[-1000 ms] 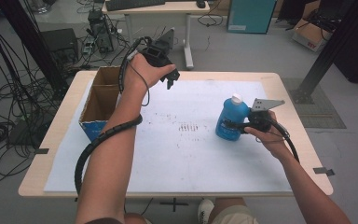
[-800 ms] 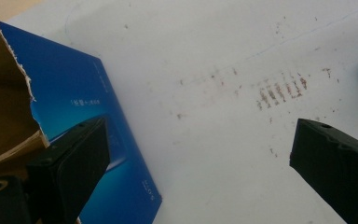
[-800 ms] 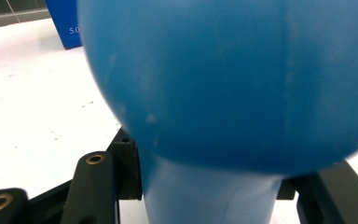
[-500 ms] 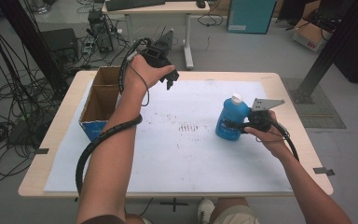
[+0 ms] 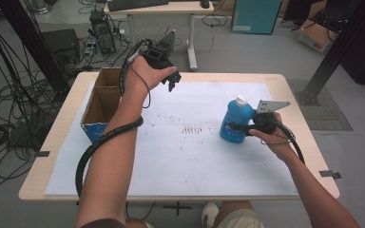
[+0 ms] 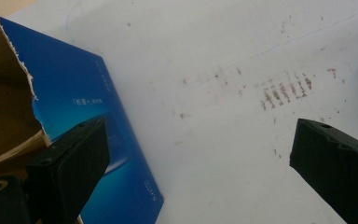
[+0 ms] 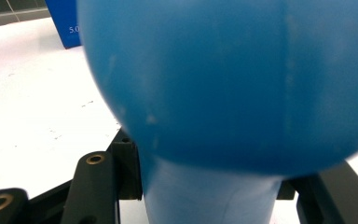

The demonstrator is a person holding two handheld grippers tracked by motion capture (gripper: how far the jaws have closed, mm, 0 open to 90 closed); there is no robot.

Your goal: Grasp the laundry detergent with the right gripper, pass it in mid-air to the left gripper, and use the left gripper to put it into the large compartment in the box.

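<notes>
Nothing much has changed over the last second – both hands are parked where they were and the blue bottle (image 5: 234, 124) hasn't budged, so a steady grip seems to be settled, with the carry probably next.

Nearest, the right gripper (image 5: 247, 127) is clamped on the bottle, which is kept upright on the white table sheet (image 5: 195, 161), right of centre.

Farther back, the left gripper (image 5: 172, 80) is held above the sheet's far edge beside the cardboard box (image 5: 97, 107) – jaws wide apart, nothing between them.
</notes>
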